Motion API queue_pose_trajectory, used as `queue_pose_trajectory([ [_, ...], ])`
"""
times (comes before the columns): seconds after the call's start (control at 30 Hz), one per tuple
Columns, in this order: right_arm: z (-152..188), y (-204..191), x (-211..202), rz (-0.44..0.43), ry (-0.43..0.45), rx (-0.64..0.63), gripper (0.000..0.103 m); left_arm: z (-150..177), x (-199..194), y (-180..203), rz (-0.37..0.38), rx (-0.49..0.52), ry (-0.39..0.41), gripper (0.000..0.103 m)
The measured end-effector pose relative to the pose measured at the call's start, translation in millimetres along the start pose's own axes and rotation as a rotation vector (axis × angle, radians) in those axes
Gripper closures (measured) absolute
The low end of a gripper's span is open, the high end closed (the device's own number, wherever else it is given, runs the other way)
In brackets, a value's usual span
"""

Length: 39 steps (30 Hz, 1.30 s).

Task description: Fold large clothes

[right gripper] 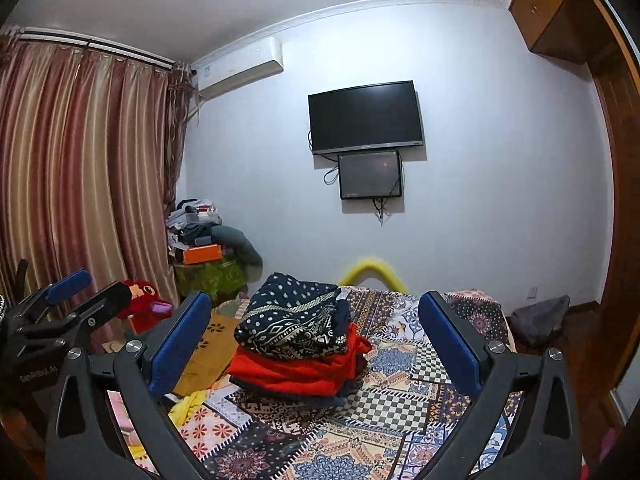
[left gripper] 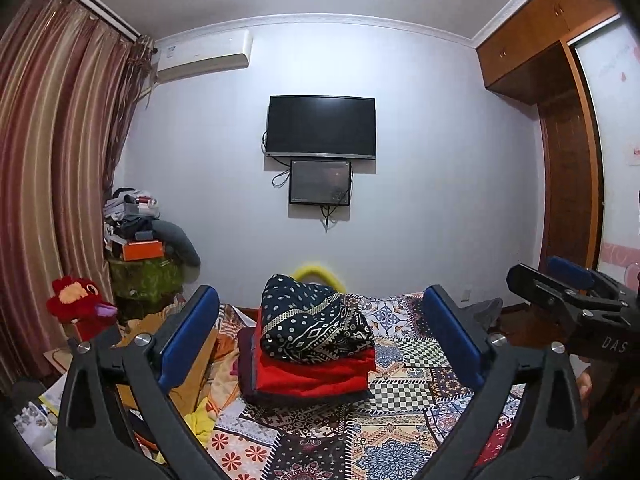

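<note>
Both the left gripper (left gripper: 320,336) and the right gripper (right gripper: 314,344) hang spread wide and empty above the bed (left gripper: 420,364), framing the folded stack (left gripper: 316,344) that sits mid-bed, navy patterned cloth (right gripper: 292,316) on top of red cloth (right gripper: 296,372).

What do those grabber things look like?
Each tool has black plastic arms shaped like a V, with silver round screws. The left tool and right tool both end in flat blue pads. One has white letters "DAS" on its side; the other reads "GenRobot.AI".
</note>
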State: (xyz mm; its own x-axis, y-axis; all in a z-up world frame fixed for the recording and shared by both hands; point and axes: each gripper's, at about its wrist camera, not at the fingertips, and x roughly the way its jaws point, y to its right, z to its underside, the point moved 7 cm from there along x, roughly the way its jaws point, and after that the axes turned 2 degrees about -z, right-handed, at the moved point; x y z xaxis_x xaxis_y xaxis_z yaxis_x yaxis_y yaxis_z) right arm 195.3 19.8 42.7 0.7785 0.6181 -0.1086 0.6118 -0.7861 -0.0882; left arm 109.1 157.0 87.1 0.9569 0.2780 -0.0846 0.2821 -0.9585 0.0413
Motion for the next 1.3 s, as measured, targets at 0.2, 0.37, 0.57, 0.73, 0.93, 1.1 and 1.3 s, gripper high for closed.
queue_pose_trajectory([
  [0.2, 2, 0, -5, 0.000, 0.006, 0.002, 0.000, 2, 2, 0, -0.015, 0.002, 0.000, 0.001],
  [0.37, 4, -3, -7, -0.001, 0.000, -0.007, 0.000, 5, 4, 2, -0.019, 0.009, -0.003, 0.001],
  [0.57, 4, -6, -6, -0.006, -0.014, -0.010, 0.000, 7, 5, 6, -0.026, 0.023, -0.004, 0.001],
  [0.73, 4, -5, -6, 0.002, -0.024, -0.017, 0.000, 12, 8, 8, -0.026, 0.028, -0.013, 0.001],
  [0.93, 4, -4, -7, 0.007, -0.036, -0.016, 0.000, 13, 13, 9, -0.018, 0.021, -0.020, 0.001],
  [1.1, 1, -5, -7, 0.010, -0.037, -0.022, 0.000, 15, 14, 7, -0.020, 0.018, -0.025, 0.001],
  [1.3, 0, -5, -9, 0.010, -0.040, -0.021, 0.000, 16, 15, 4, -0.021, 0.014, -0.027, 0.001],
])
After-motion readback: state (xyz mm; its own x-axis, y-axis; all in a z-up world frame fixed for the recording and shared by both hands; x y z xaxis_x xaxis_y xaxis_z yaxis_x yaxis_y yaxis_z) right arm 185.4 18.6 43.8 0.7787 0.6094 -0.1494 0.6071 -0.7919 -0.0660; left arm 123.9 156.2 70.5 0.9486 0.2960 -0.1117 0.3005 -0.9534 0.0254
